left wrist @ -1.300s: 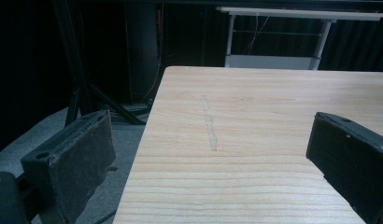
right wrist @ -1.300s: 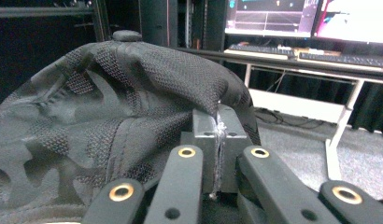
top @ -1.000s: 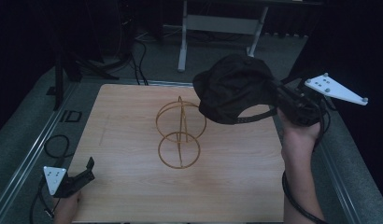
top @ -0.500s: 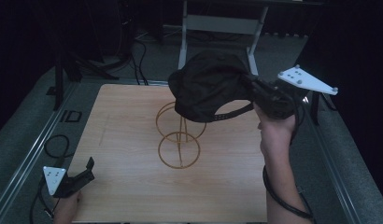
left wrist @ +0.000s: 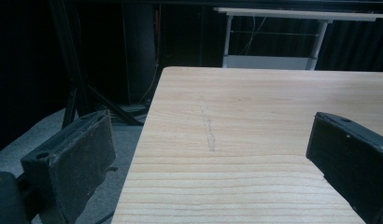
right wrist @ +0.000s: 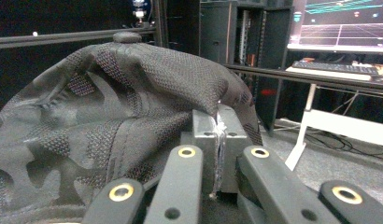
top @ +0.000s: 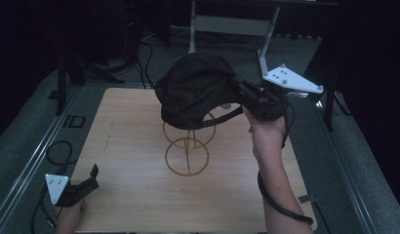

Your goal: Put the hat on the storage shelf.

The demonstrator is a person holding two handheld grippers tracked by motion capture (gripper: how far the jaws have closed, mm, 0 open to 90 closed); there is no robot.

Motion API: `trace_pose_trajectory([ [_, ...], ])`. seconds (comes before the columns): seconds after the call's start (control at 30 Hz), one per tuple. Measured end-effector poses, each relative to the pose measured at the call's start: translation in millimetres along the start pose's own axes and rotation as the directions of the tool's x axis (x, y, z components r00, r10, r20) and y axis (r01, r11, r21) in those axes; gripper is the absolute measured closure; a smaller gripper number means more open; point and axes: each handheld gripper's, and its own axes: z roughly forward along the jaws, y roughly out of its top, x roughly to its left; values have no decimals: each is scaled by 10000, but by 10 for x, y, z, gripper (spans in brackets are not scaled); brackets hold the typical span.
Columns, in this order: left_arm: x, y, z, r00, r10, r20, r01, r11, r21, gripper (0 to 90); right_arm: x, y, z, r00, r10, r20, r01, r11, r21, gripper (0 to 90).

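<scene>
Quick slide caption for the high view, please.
Right gripper holds a black cap above the wire hat stand; left gripper rests open at the table's near-left corner.

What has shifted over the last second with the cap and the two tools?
The right tool, shut on the black mesh baseball cap, carried it leftward across the high view, from beside the gold wire hat stand to above its top ring. The grip did not change. The left tool stayed open at the near left corner of the wooden table; the stand did not move.
</scene>
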Motion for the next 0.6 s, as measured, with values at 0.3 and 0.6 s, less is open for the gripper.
trace_pose_trajectory([
  [0.3, 6, 0, 0, 10000, -45, 67, 45, 10000, -6, 18, 133, -90, 171, 9996, -117, -274, 117, 9999, -4, 890],
  [0.6, 5, 0, 2, 10000, -39, 67, 39, 10000, -5, 18, 126, -387, 259, 9995, -34, -313, 47, 9991, 415, 890],
])
